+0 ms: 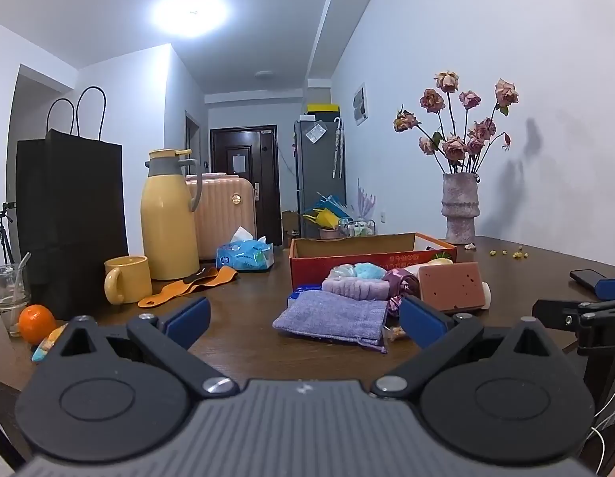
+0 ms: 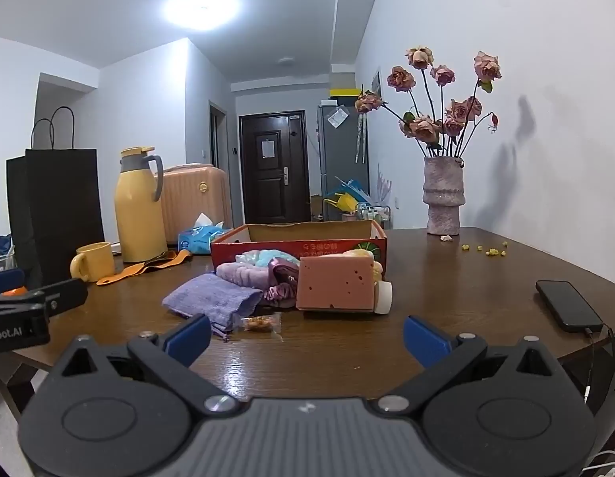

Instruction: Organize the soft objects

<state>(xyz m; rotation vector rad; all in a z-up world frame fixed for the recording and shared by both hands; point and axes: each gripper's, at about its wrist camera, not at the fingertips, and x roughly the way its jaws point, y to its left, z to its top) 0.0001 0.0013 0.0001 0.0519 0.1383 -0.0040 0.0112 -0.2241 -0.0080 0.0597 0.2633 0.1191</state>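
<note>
Wooden table [image 2: 446,278] across lower half of both views. Red cardboard box [image 2: 299,244] at centre, open top, empty as far as visible. Yellow flask [image 1: 168,218], black paper bag [image 1: 69,218] and yellow mug [image 1: 126,278] in left half; vase [image 2: 442,198] of dried roses upper right; phone [image 2: 567,304] at right edge.

Soft pile heaped on table directly against near wall of box, none inside yet. Largest to smallest: pink sponge [image 2: 335,284] standing on edge at right of pile; purple cloth [image 2: 212,298] flat at left of pile, long axis running left-right across frame; rolled lilac towel [image 2: 244,272] behind it; purple satin scrunchie [image 2: 279,278] between towel and sponge; pale blue fluffy piece [image 2: 267,256] at back, touching box wall. Small snack packet [image 2: 258,322] just in front of cloth.

Key relation: pile straight ahead of both tools, beyond fingertips, apart from them. Left gripper [image 1: 303,318] lined up on purple cloth, judged nearer to it; right gripper [image 2: 305,336] lined up nearer the sponge.

Jaws: both pairs spread wide, nothing between blue pads, nothing touched.

Judgement: sorting not yet begun; likely 1st pick is purple cloth, left tool.
</note>
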